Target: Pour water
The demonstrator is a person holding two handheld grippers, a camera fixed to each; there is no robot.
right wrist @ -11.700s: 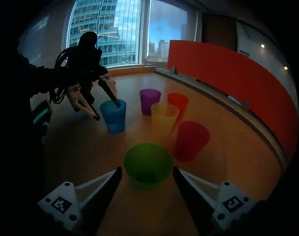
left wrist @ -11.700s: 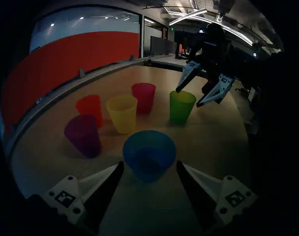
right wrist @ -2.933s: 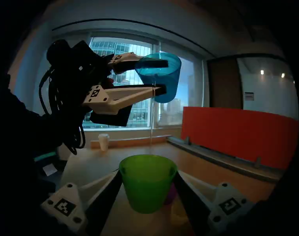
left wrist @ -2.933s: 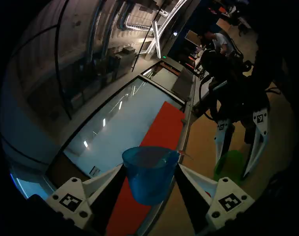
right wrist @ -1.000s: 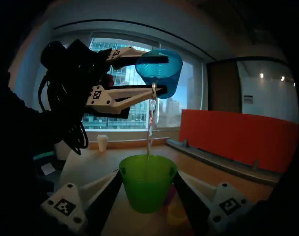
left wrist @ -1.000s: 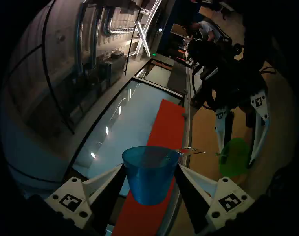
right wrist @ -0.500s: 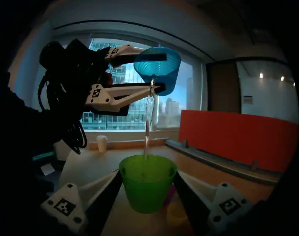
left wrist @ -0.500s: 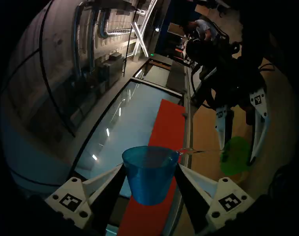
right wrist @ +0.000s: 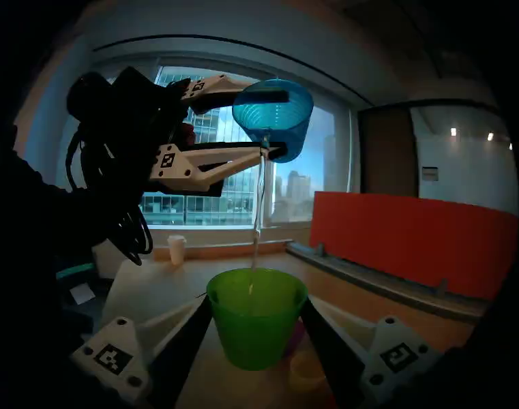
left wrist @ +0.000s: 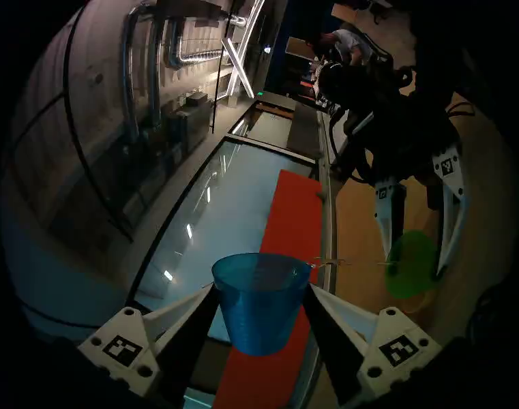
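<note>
Tipped further now, the blue cup clamped in the left tool streams water into the green cup clamped in the right tool; keep the stream centred

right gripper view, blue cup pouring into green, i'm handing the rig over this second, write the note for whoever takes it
Left gripper: shut on the blue cup, raised and tipped above the green cup.
Right gripper: shut on the green cup, held upright over the table.
Done: both cups are picked up, and a thin water stream runs from the blue cup's rim into the green cup.
Left: finish the pour, bring the blue cup upright, then set both cups down. I cannot tell how much water remains in the blue cup.
</note>
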